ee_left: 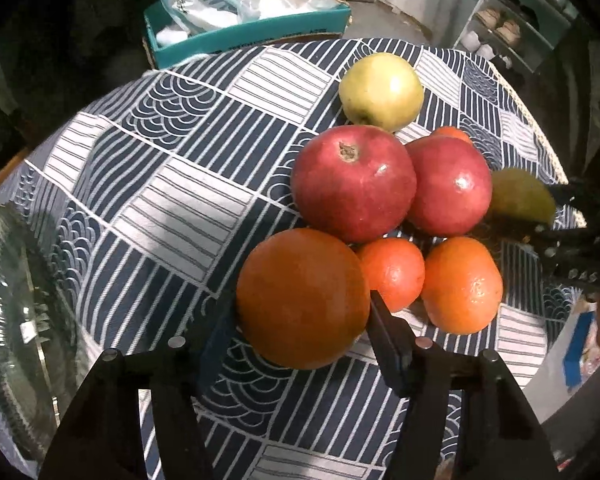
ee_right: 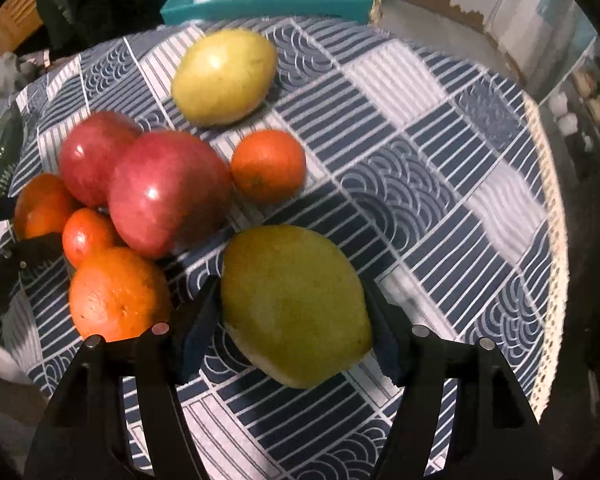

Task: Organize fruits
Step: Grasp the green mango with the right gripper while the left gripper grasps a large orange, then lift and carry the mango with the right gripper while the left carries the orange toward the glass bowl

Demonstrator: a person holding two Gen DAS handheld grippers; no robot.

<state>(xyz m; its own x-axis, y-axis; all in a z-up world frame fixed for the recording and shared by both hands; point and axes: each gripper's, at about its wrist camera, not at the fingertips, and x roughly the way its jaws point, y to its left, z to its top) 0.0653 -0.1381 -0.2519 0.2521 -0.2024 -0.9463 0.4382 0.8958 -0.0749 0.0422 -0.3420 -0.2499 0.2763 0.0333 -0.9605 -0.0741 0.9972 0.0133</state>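
A teal box (ee_left: 260, 32) of plastic bags sits behind the worktop (ee_left: 160, 184), and a glass bowl (ee_left: 16, 320) sits at its left edge. The left hand-held gripper (ee_left: 300, 312) is clamped on a large orange (ee_left: 302, 298), which is crowded by two red pomegranates (ee_left: 352, 184) and smaller tangerines (ee_left: 462, 284). The right hand-held gripper (ee_right: 296, 312) is clamped on a yellow-green mango (ee_right: 296, 304). A navy-and-white patterned cloth covers the surface.

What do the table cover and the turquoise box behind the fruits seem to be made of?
Table cover: probably woven cotton-like cloth, matte; a fine weave shows in the white patches and a fringed trim along its edge. Turquoise box: probably printed cardboard with a slight sheen; thin flat walls, small dark print on its side.
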